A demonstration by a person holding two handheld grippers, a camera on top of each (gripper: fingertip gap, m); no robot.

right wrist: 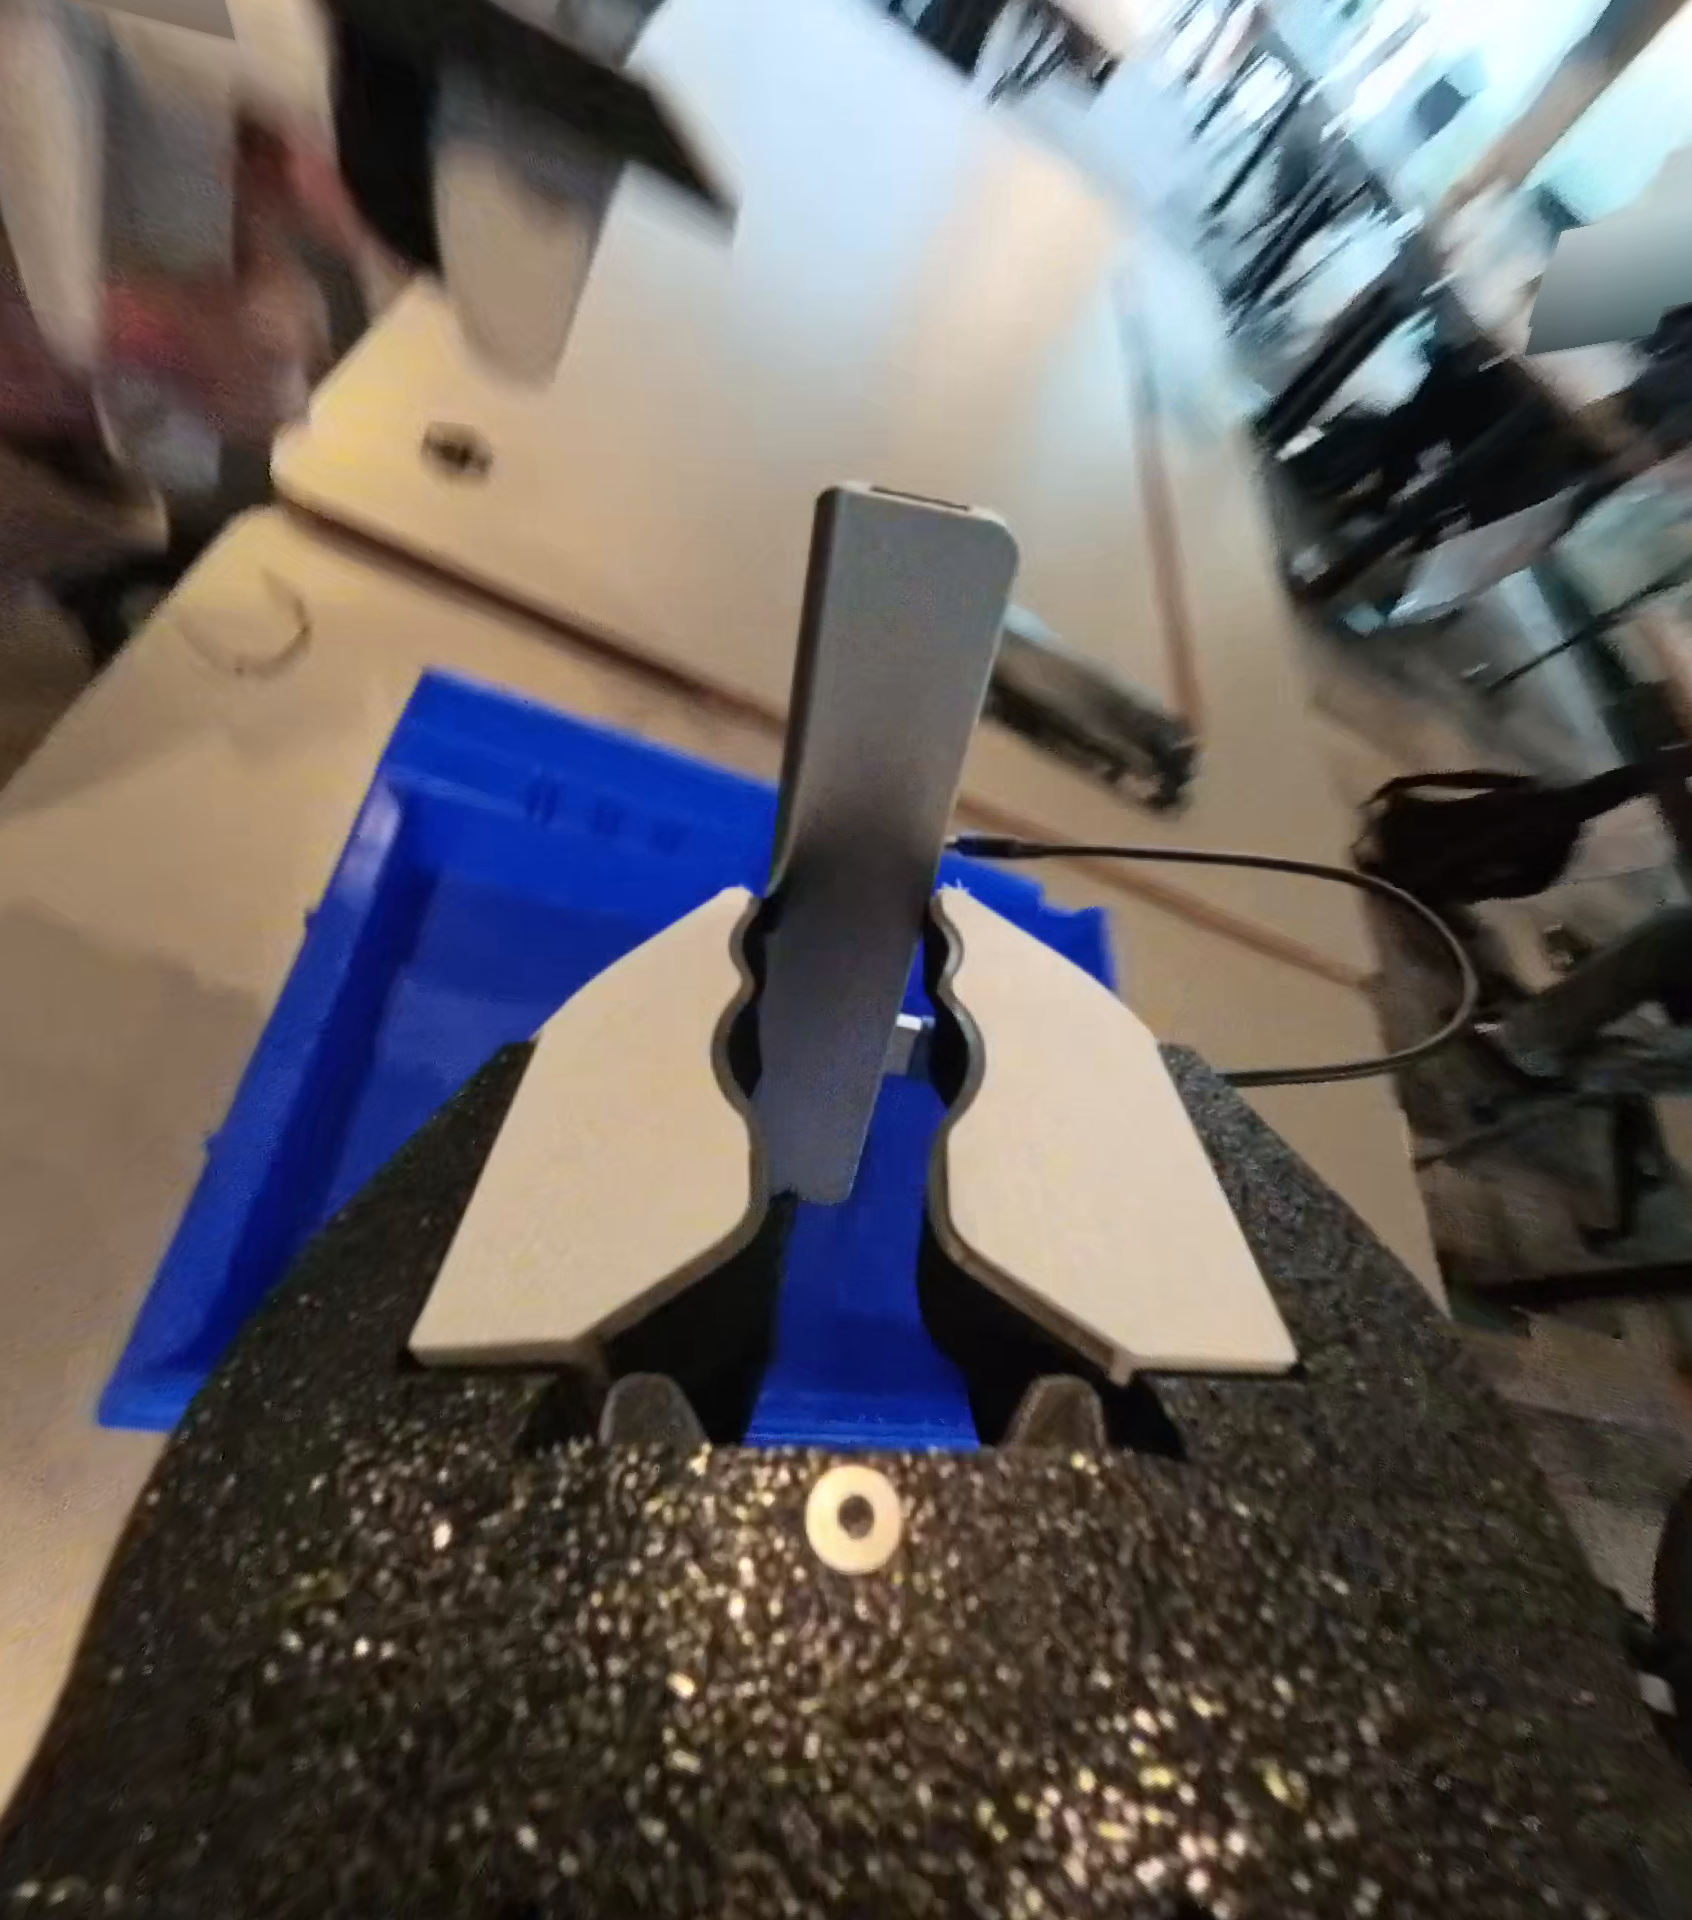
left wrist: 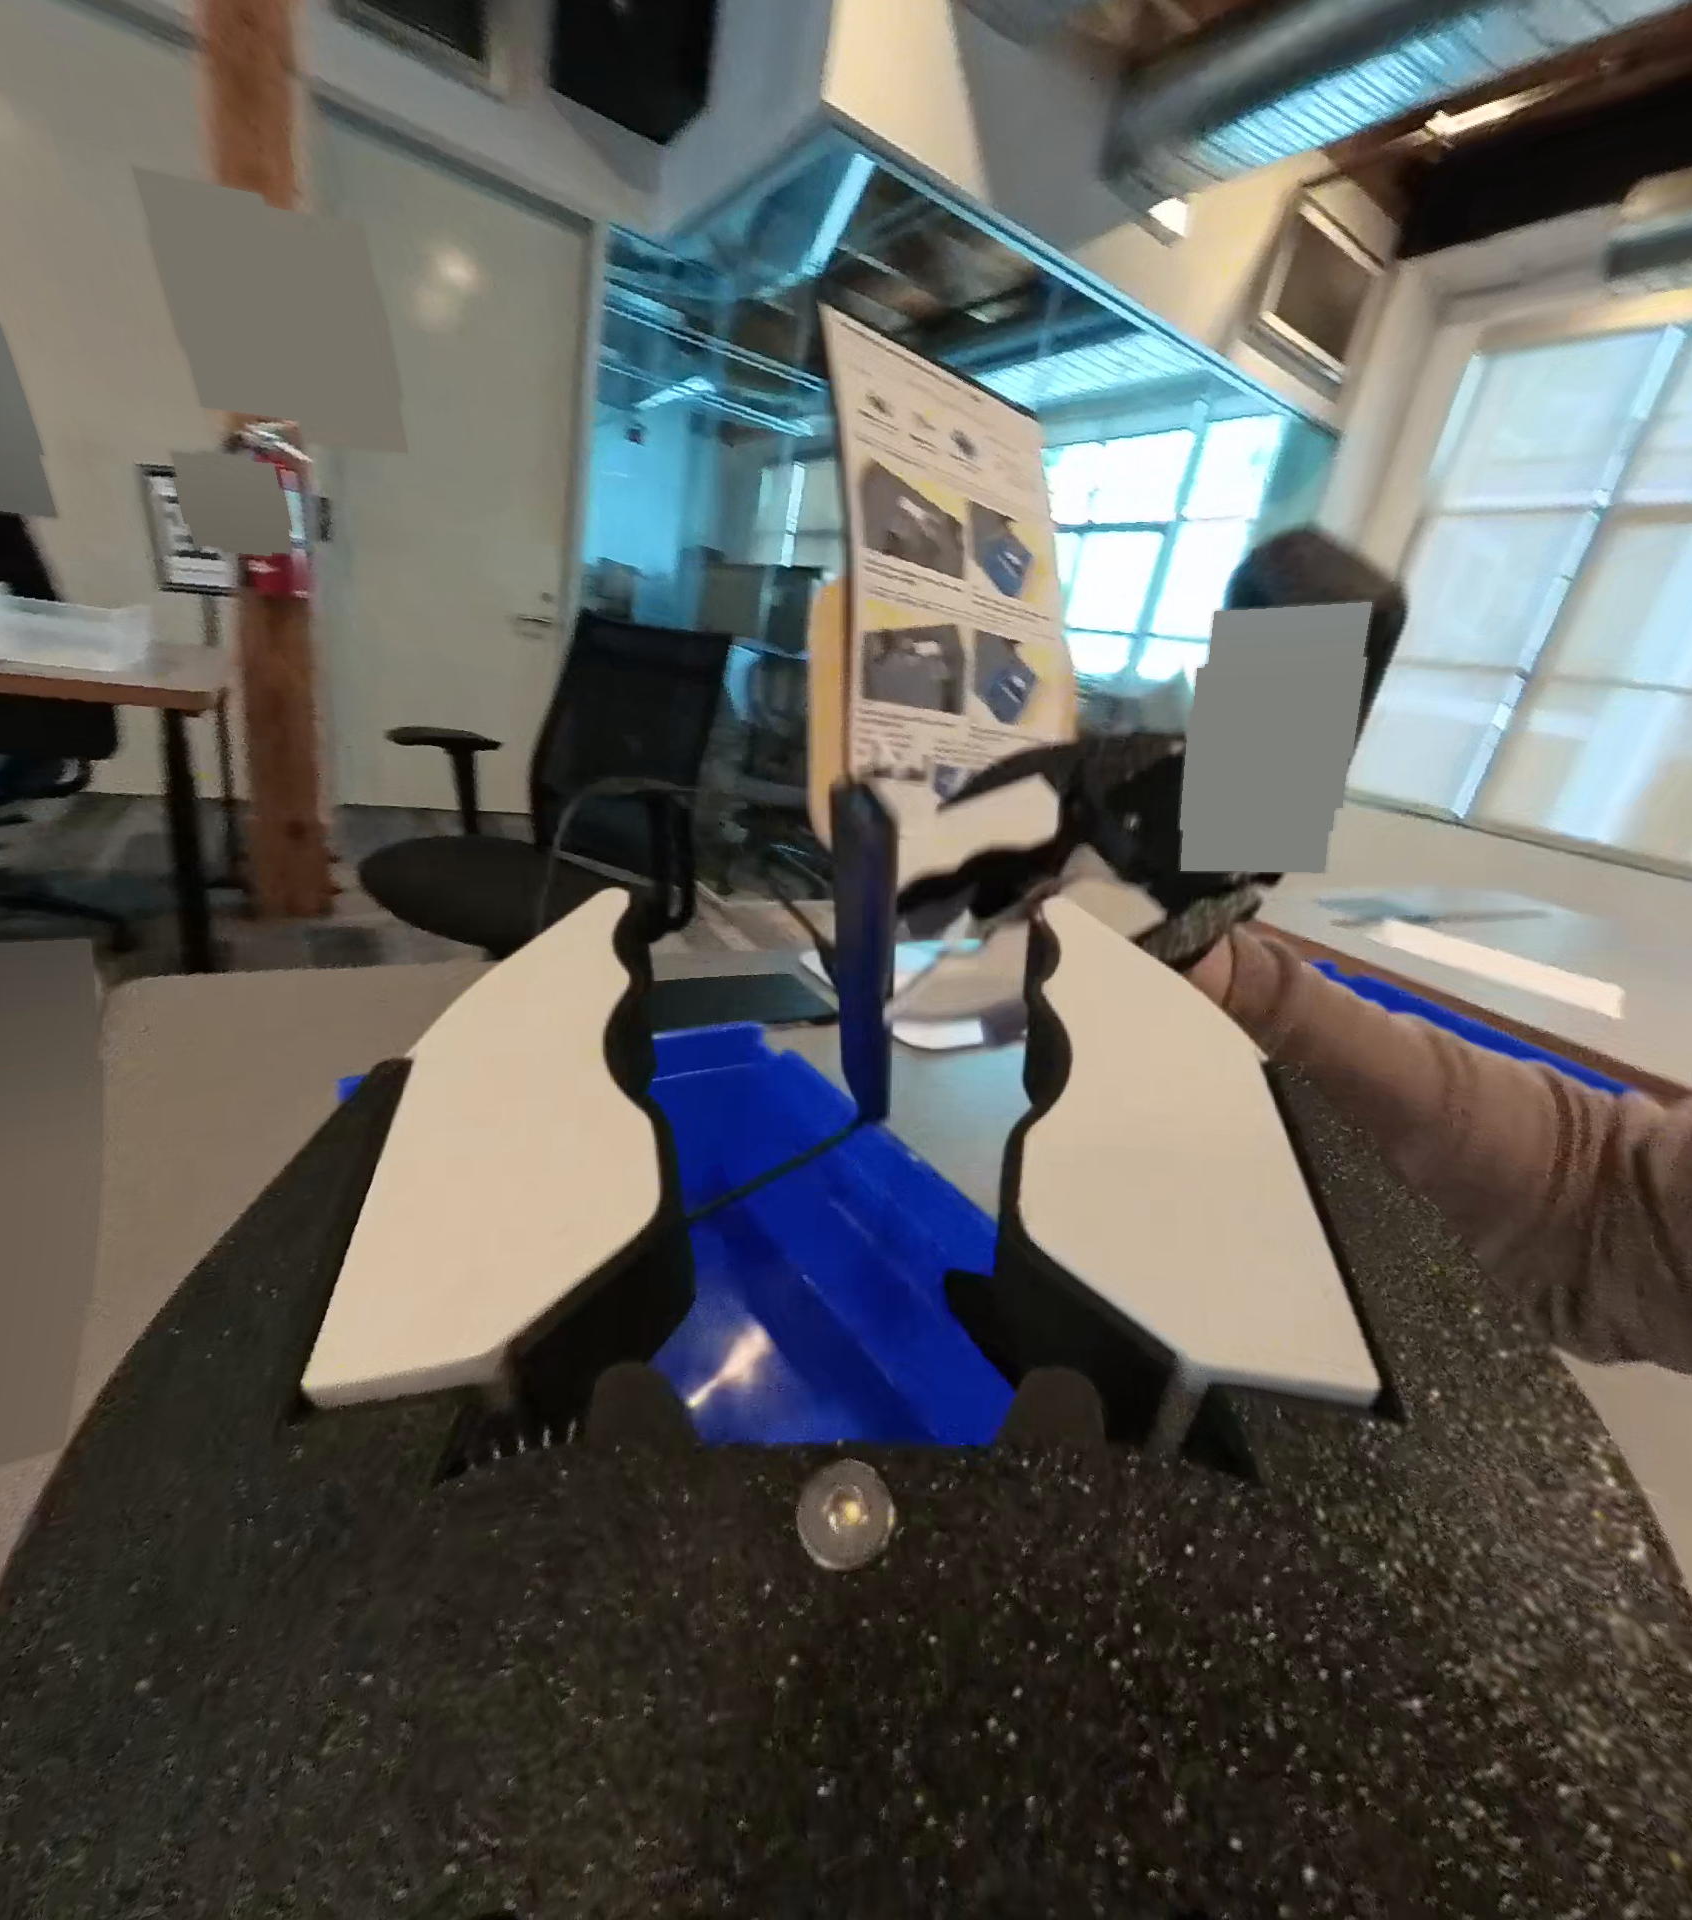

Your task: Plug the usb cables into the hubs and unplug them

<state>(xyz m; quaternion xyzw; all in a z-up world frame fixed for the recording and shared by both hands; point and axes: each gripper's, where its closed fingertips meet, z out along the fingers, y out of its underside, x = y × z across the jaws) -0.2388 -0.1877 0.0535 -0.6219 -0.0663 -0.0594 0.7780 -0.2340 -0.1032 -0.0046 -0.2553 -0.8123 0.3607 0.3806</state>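
A pale grey table [right wrist: 94,1039] made of adjoining sections carries an open blue plastic bin [right wrist: 322,1091] near its front edge. Beyond the bin stands a printed sheet in a clear holder [left wrist: 946,582], with a flat black pad [left wrist: 738,1003] lying to its left.

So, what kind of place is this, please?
Probably an open office or lab workspace: desks, a black office chair, glass-walled rooms and exposed ceiling ducts. The right gripper holds a grey hub over a blue bin.
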